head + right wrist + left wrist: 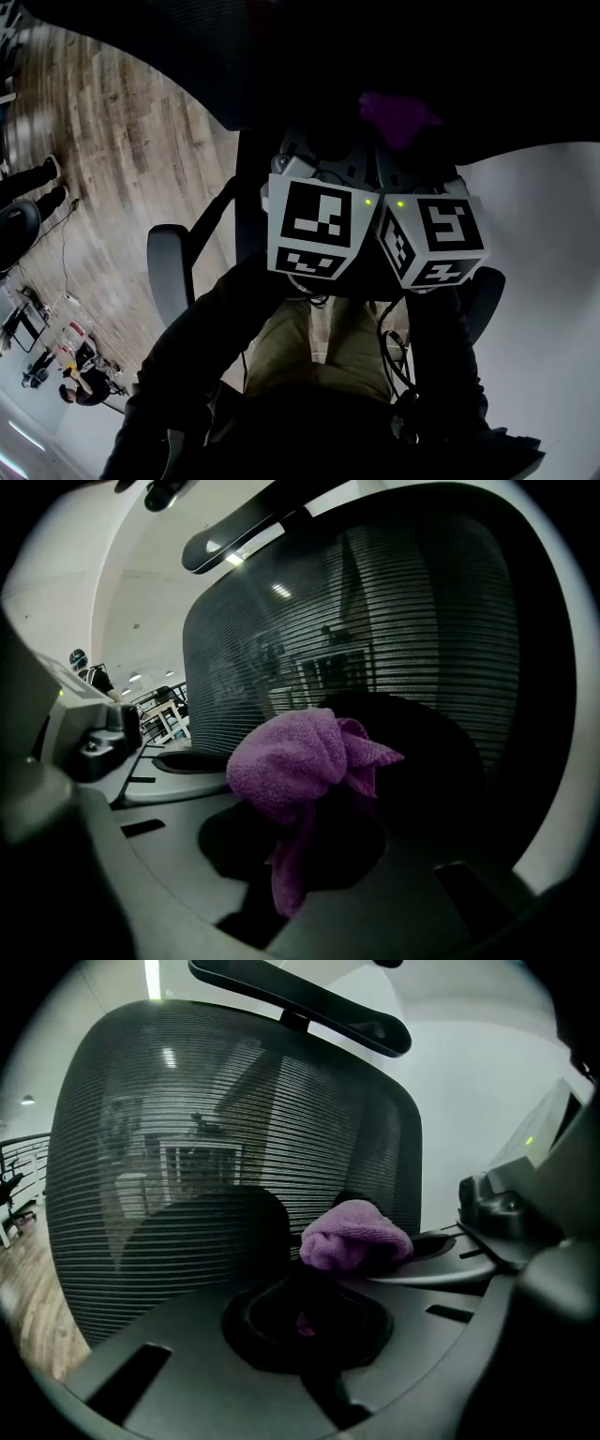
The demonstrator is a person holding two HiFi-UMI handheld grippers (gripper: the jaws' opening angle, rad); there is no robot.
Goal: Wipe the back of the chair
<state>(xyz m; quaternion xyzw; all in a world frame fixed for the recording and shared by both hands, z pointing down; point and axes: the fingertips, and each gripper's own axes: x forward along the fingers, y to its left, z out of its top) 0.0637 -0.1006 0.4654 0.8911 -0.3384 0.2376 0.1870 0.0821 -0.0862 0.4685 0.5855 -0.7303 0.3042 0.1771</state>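
Cloth (298, 761) (purple) bunched between right gripper (305, 794) fingers (352, 841).

One chair (234, 1129), one purple cloth (291, 757) — two grippers: left gripper (291, 1274), right gripper (323, 789).

This looks like an open-plan office: a mesh-backed office chair (187, 1119) with a headrest (309, 1012) fills both gripper views, and pale wood-plank flooring (122, 141) runs across the upper left of the head view. A strip light (152, 977) glows at the top of the left gripper view. People (80, 386) stand at the head view's lower left, with a cable (64, 246) trailing over the floor above them.
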